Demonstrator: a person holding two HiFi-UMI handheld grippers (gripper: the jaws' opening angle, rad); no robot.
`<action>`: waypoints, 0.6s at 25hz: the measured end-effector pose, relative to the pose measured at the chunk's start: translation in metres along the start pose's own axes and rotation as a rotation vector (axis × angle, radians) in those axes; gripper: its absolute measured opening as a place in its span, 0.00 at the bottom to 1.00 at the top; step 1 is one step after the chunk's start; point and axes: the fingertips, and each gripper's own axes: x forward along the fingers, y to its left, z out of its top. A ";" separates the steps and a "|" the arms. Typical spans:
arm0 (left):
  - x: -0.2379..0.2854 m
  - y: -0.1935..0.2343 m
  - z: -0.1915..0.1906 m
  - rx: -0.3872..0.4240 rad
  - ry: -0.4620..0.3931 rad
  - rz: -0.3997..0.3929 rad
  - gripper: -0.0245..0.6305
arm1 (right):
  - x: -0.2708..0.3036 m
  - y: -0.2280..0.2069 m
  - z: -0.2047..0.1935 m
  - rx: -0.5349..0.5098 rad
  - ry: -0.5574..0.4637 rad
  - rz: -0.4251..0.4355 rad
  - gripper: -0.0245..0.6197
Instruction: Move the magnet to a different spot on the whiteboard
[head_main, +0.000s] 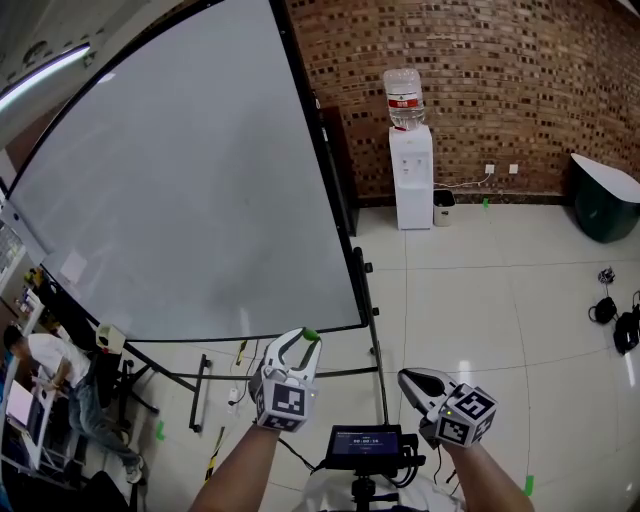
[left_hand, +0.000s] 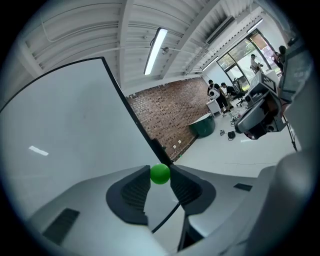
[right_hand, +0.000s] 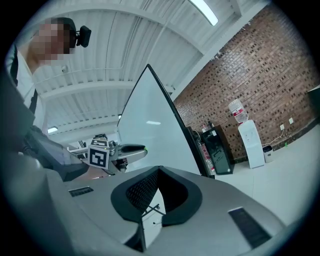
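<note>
A large whiteboard (head_main: 190, 180) on a black stand fills the left of the head view, its face bare. A small green round magnet (head_main: 311, 334) is pinched at the tips of my left gripper (head_main: 308, 339), just below the board's lower right corner and off its surface. In the left gripper view the magnet (left_hand: 160, 173) sits between the two dark pads, with the whiteboard (left_hand: 65, 130) behind. My right gripper (head_main: 404, 377) hangs lower right with its jaws together and nothing in them. The right gripper view shows its tips (right_hand: 159, 170) touching and the left gripper (right_hand: 125, 149) beyond.
A white water dispenser (head_main: 411, 175) and a small bin (head_main: 444, 207) stand against the brick wall. A dark green container (head_main: 603, 200) is at the far right, with cables (head_main: 615, 320) on the floor. A person (head_main: 60, 385) sits at the lower left. A small screen (head_main: 365, 440) is below me.
</note>
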 end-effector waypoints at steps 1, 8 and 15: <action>0.005 0.004 0.000 0.003 -0.002 0.006 0.27 | 0.001 -0.003 0.001 -0.002 -0.002 -0.007 0.09; 0.032 0.029 0.009 0.048 -0.040 0.034 0.27 | 0.019 -0.017 0.020 -0.028 -0.023 -0.030 0.09; 0.052 0.064 0.020 0.088 -0.061 0.119 0.27 | 0.039 -0.029 0.032 -0.046 -0.023 -0.035 0.09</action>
